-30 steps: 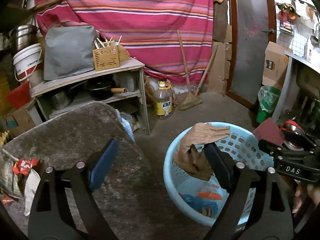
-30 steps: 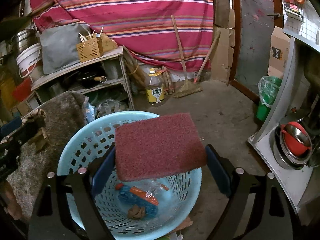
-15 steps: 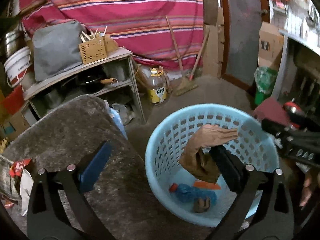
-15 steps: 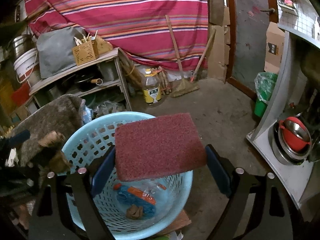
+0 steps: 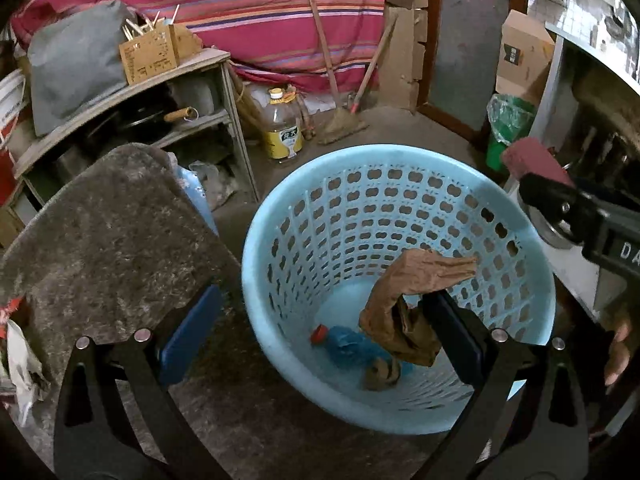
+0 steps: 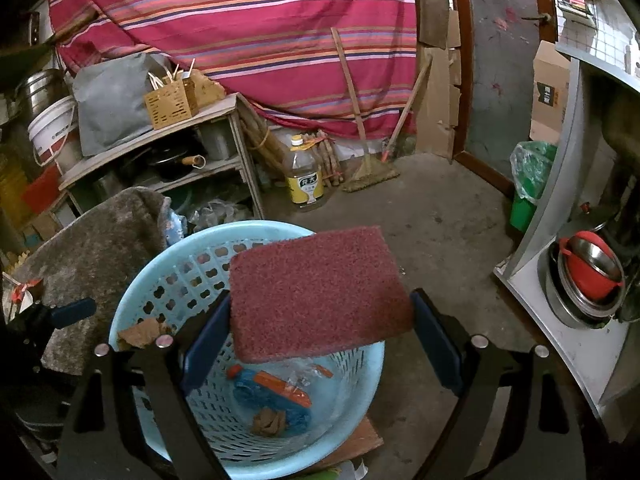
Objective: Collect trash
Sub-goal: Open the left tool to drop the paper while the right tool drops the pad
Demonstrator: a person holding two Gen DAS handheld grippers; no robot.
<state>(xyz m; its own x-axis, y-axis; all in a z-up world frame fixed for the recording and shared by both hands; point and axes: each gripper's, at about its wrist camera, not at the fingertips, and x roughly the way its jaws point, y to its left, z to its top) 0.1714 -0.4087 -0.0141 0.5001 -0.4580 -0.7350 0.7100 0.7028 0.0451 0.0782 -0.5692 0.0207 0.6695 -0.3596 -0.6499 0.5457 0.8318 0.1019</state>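
A light blue plastic basket [image 5: 256, 240] stands on the floor beside a grey mat-covered table [image 5: 112, 240]. My left gripper [image 5: 320, 296] hangs over the basket's near rim, jaws wide open. A crumpled brown paper [image 5: 404, 320] drapes over its right finger inside the basket, not pinched. A blue wrapper [image 5: 348, 344] and a small brown wad lie at the bottom. My right gripper [image 6: 322, 302] is shut on a dark red scouring pad [image 6: 316, 292], held flat above the basket [image 6: 132, 300]. The pad [image 5: 532, 158] also shows at the right of the left wrist view.
Scraps of trash [image 5: 20, 352] lie at the mat's left edge. Behind stand a wooden shelf [image 6: 160, 160], an oil bottle [image 6: 304, 180], brooms and a green-lined bin [image 6: 528, 184]. A white cabinet with stacked bowls [image 6: 588, 276] is close on the right.
My left gripper dropped and swung right over the basket and its jaws spread wider. The brown paper now only hangs on the right finger, lower in the basket. The right gripper stayed put.
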